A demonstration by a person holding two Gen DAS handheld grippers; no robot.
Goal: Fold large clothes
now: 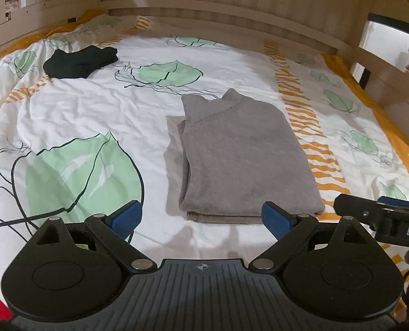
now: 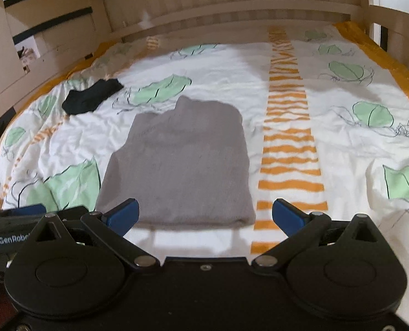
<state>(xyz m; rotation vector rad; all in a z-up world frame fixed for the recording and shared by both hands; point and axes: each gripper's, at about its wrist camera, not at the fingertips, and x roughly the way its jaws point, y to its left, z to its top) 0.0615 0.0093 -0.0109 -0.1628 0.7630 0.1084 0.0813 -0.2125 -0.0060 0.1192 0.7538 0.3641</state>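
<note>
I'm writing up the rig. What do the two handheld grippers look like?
Both match: the left gripper and right gripper have matte black bodies, round pivot housings, silver rivets, and blue pads on the jaws. The left has a ribbed base; white lettering marks their sides.

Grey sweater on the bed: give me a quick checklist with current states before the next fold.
1. Left gripper open and holding nothing: ok.
2. Right gripper open and holding nothing: ok.
3. Grey sweater lies flat on the leaf-print duvet, sides folded in, collar at the far end: ok.
4. Edges aligned: not ok; a lighter layer sticks out along the sweater's left side in the left wrist view.
5. Near hem within reach, just ahead of both grippers: ok.
6. Black garment lies apart from the sweater, far left: ok.
</note>
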